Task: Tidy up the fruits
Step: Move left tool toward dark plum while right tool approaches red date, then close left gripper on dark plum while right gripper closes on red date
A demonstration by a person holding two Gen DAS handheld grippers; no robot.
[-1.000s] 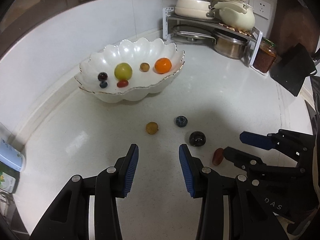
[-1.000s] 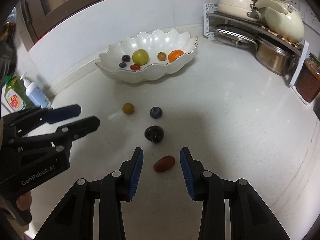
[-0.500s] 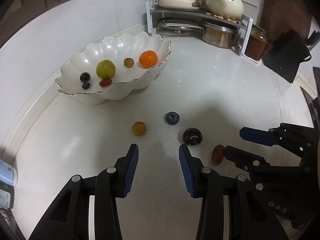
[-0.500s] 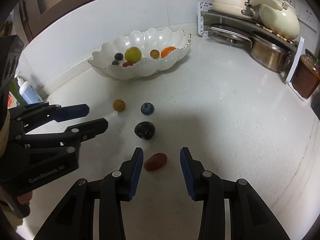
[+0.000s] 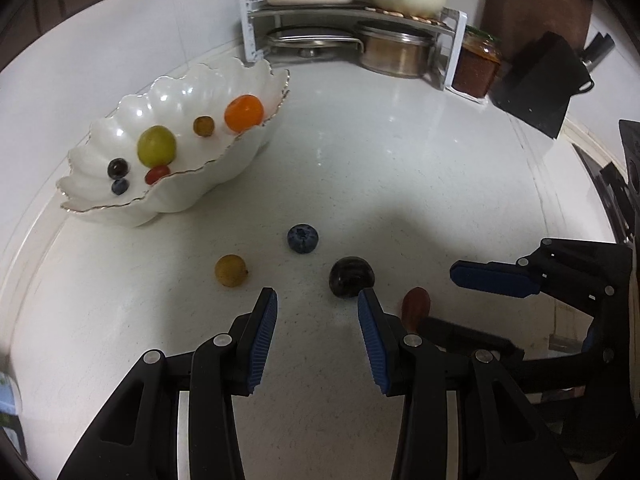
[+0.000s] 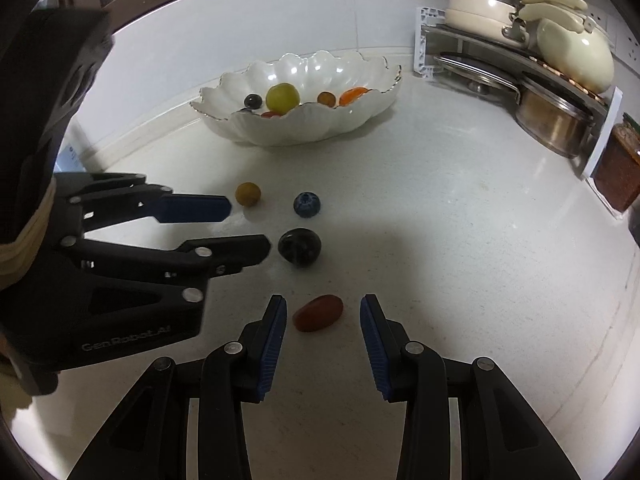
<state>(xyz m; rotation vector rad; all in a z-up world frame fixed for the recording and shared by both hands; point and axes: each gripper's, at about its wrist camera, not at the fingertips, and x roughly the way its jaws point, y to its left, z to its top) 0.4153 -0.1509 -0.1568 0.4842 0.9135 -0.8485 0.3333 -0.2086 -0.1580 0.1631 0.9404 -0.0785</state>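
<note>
A white scalloped bowl holds several small fruits, among them a green grape and an orange one. On the counter lie a yellow-brown berry, a blueberry, a dark plum and a red oblong fruit. My left gripper is open, just short of the plum and berry. My right gripper is open, its jaws either side of the red fruit, not touching.
A metal rack with pots and a cream kettle stands at the back corner. A jar of red paste stands beside it. A dark block is at the right. The wall runs behind the bowl.
Both grippers have moved forward toward the loose fruits. The right jaws now flank the red fruit more closely. The left view has swung right, bowl now further left.
</note>
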